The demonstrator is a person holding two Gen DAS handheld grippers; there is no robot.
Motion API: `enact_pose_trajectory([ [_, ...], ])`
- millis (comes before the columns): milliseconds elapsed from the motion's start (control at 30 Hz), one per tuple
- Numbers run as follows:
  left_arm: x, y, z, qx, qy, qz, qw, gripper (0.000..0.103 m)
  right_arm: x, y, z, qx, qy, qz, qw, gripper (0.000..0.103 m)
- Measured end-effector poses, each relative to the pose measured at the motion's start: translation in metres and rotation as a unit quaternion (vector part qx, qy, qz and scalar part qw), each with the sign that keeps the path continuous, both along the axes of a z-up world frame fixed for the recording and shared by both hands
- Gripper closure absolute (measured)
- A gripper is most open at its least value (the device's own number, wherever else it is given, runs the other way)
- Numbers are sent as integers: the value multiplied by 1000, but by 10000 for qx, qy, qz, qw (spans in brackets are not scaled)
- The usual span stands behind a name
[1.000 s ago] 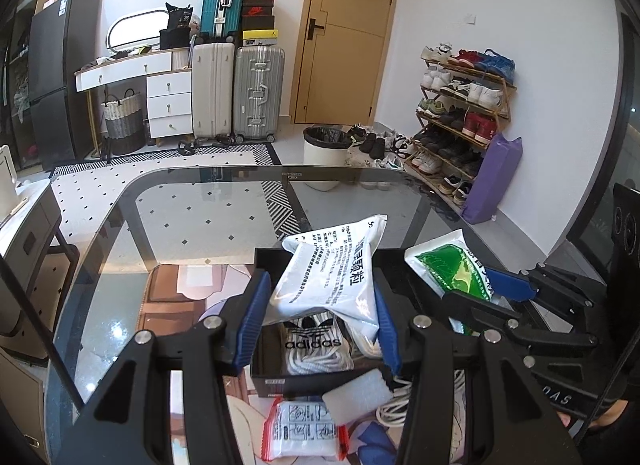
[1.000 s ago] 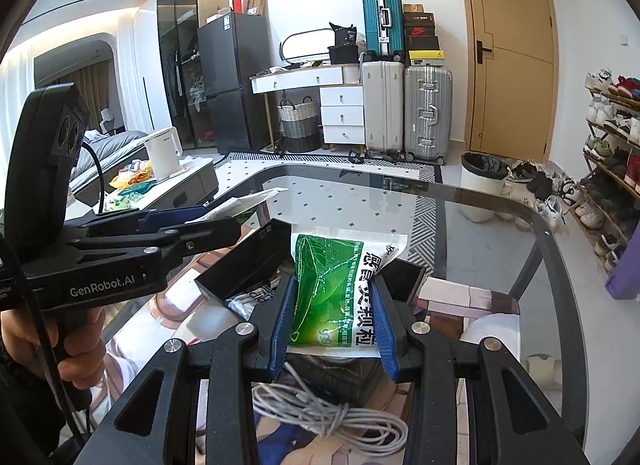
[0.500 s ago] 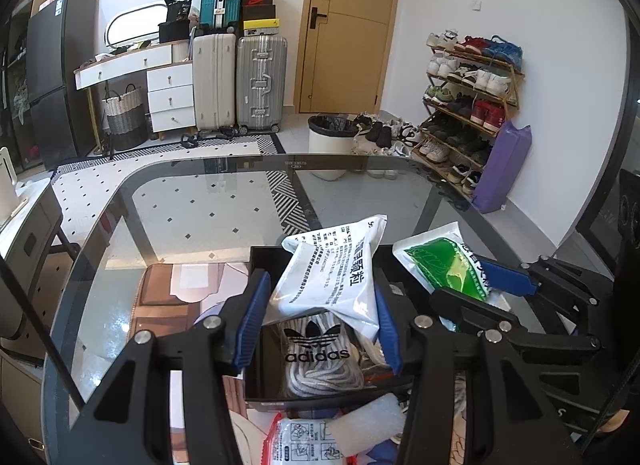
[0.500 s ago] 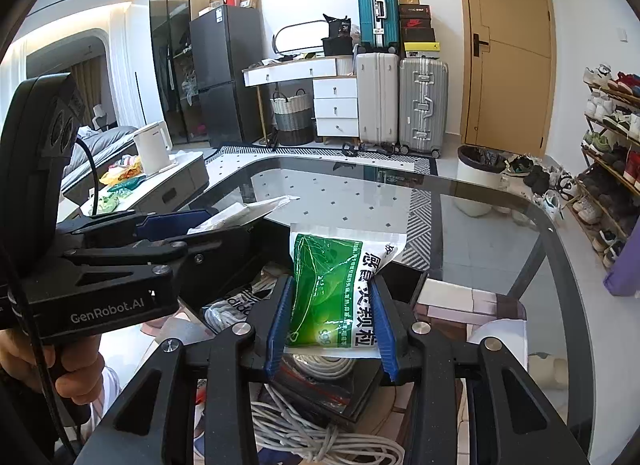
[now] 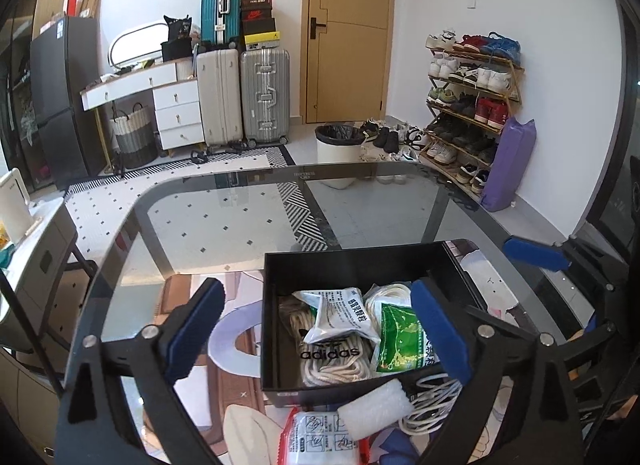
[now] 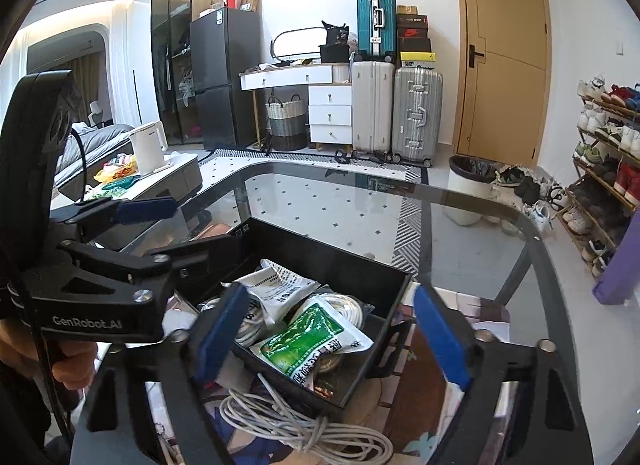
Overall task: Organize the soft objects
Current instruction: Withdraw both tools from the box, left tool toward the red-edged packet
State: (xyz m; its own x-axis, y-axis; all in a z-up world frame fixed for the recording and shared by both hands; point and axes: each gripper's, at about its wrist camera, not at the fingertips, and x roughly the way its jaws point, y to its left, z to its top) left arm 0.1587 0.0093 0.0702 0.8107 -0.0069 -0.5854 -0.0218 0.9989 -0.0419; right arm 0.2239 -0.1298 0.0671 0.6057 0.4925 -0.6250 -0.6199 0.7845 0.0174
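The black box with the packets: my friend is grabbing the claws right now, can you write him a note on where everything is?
Left claw: jaws opening, nothing between the pads.
Right claw: jaws opening, nothing held.
Done: the white printed packet and green-and-white packet lie in the black rectangular box, on the coiled white rope.
Left on the table in front of the box: white foam piece, red-edged white packet, loose grey cable bundle.

1. The left gripper [image 5: 316, 329] hangs over the black box [image 5: 360, 265] on the glass bench [image 5: 240, 217], its jaws opening with nothing pressed between the fingers [image 5: 196, 329].
2. A white packet [image 5: 340, 315] and a green packet [image 5: 400, 339] lie inside on coiled rope [image 5: 336, 365].
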Motion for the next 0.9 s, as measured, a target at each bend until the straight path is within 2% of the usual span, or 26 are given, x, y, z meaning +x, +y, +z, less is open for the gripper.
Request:
enact_pose_trajectory([
  [67, -5, 0, 2, 52, -44, -3, 10000, 5, -2, -3, 2, -18, -8, -36, 10000, 7],
  [233, -18, 3, 4, 151, -142, 43, 9998, 4, -9, -8, 8, 33, -32, -52, 10000, 1],
  [900, -66, 17, -17, 14, 7, 118, 9999, 3, -49, -26, 4, 12, 182, 132, 9997, 1],
])
